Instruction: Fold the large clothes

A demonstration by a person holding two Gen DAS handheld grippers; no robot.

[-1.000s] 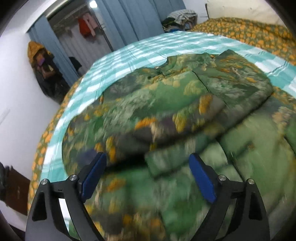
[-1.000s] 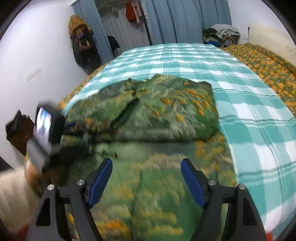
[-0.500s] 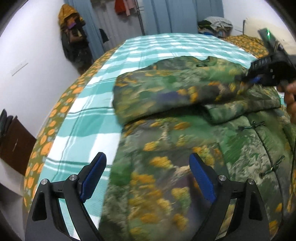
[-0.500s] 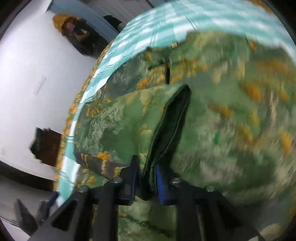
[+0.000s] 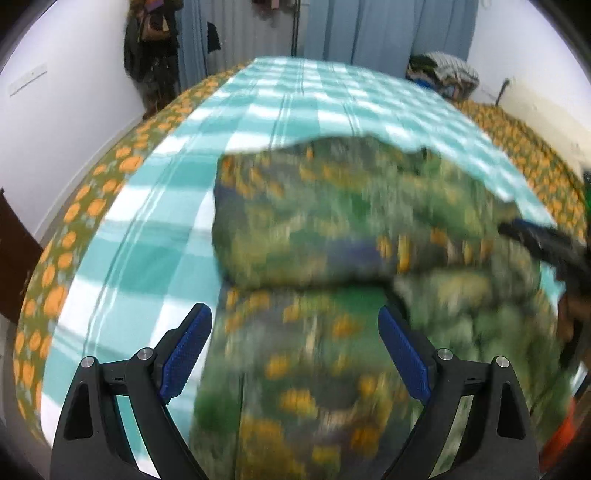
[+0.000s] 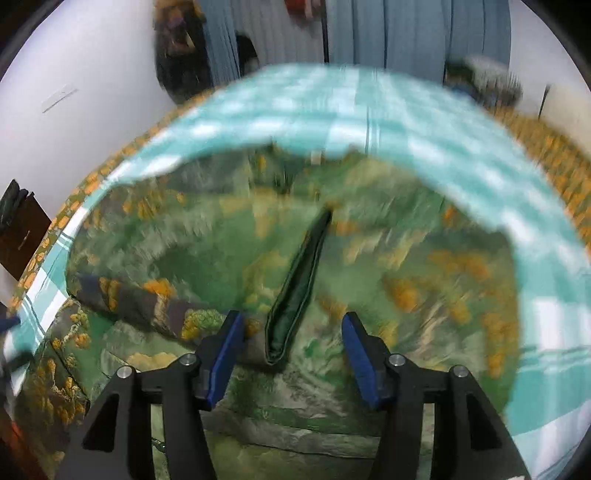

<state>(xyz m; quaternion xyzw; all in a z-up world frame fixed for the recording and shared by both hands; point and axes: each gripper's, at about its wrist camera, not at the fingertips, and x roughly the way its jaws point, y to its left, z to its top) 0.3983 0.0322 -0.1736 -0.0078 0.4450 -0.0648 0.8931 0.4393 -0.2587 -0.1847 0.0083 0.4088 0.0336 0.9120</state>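
Note:
A large green garment with orange and yellow print lies partly folded on a bed with a teal checked sheet. My left gripper is open and empty above the garment's near part. My right gripper is open, its jaws apart on either side of a dark green folded edge of the garment. The edge lies loose between the jaws. The right gripper also shows at the right side of the left wrist view. Both views are blurred.
An orange-flowered bedspread borders the sheet. Blue curtains and hanging clothes stand at the far wall. A pile of clothes sits at the far right. A dark wooden piece stands by the left wall.
My right gripper has opened and let go of the dark green folded edge that it held half a second ago. My left gripper has swung, staying open.

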